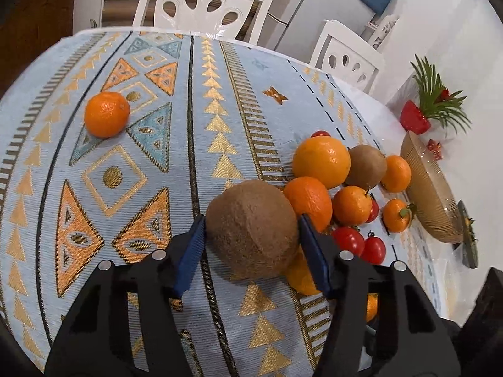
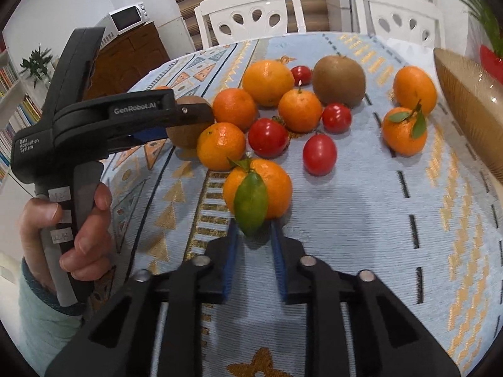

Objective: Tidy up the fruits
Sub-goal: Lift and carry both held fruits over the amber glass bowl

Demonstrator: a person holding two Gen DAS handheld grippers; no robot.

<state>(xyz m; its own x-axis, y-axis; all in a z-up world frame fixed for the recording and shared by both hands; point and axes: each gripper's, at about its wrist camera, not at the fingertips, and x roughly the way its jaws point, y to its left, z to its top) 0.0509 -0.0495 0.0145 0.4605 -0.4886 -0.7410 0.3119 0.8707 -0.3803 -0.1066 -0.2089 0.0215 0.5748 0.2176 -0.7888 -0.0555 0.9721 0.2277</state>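
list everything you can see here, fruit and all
kiwis: 2, brown, one in left tongs, one behind the pile
oranges: 8, orange, seven grouped mid-table, one alone far left
tomatoes: 4, red, among the oranges
bowl: 1, amber, table's right edge
cloth: 1, pale blue patterned, covers table
chairs: 2, white, behind table
plant: 1, green in red pot, beyond bowl
microwave: 1, white, back left
left tongs: black, blue pads, shut on a kiwi
right tongs: black, blue pads, at the leafy orange, grip unclear
hand: 1, holds left tongs' handle
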